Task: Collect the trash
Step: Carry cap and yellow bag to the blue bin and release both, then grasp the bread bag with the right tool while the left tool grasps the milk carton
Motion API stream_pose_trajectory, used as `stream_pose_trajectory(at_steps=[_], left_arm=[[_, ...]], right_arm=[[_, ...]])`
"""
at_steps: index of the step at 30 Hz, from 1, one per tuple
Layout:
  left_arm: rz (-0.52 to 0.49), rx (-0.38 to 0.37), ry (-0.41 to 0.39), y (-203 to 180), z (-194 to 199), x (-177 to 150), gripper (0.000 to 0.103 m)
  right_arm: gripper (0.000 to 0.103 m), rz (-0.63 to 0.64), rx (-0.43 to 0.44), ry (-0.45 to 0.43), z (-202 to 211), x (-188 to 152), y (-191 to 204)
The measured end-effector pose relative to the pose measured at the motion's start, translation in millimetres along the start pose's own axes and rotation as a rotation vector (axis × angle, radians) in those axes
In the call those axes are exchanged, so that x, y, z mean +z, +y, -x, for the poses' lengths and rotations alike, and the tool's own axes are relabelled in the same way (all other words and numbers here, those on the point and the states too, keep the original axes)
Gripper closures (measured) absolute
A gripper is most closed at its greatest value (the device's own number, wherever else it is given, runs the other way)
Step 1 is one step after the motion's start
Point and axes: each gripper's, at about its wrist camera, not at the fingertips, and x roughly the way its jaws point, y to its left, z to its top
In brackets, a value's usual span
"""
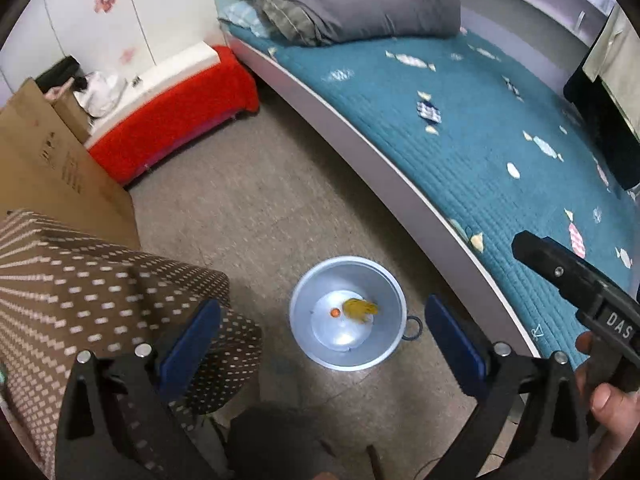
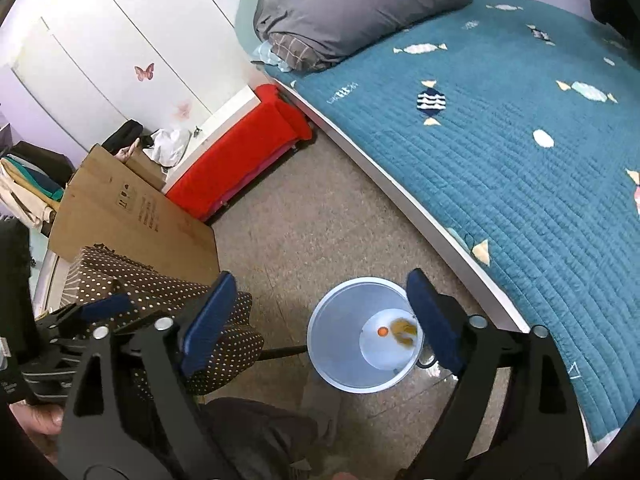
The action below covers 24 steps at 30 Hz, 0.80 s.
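A pale blue waste bin (image 1: 304, 344) (image 2: 332, 360) stands on the floor beside the bed. Inside it lie a yellow wrapper (image 1: 360, 308) (image 2: 404, 334) and a small orange bit (image 1: 334, 313) (image 2: 382, 331). My left gripper (image 1: 320, 340) hangs above the bin, jaws wide apart, nothing between the blue pads. My right gripper (image 2: 320, 316) is also open and empty above the bin; its black body (image 1: 576, 280) shows at the right of the left wrist view, held by a hand (image 1: 612, 400).
A bed with a teal quilt (image 1: 460, 128) (image 2: 500, 140) and a grey pillow (image 1: 352, 0) runs along the right. A brown dotted cushion (image 1: 100, 300) (image 2: 160, 292), a cardboard box (image 1: 48, 160) (image 2: 132, 212) and a red covered bench (image 1: 172, 128) (image 2: 240, 152) stand at the left.
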Motion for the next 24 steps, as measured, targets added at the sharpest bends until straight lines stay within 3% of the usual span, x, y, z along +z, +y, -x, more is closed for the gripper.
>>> stream_pose_trajectory(at_steps=[2, 8, 19, 24], left_arm=[[0.016, -0.001, -0.028, 8.0, 12.2, -1.4, 0.004], [0.059, -0.009, -0.14, 26.5, 70.1, -16.5, 0.004], [0.125, 0.029, -0.354, 74.0, 175.2, -65.4, 0.004], [0.169, 0.092, -0.444, 99.4, 212.3, -99.4, 0.004]], right_arm=[[0.006, 0.012, 0.001, -0.015, 7.5, 0.4, 9.6], [0.006, 0.062, 0.011, -0.061, 32.7, 2.4, 46.7], [0.006, 0.225, 0.106, -0.144, 91.0, -10.1, 156.8], [0.006, 0.298, 0.148, -0.153, 107.0, -26.8, 199.8]])
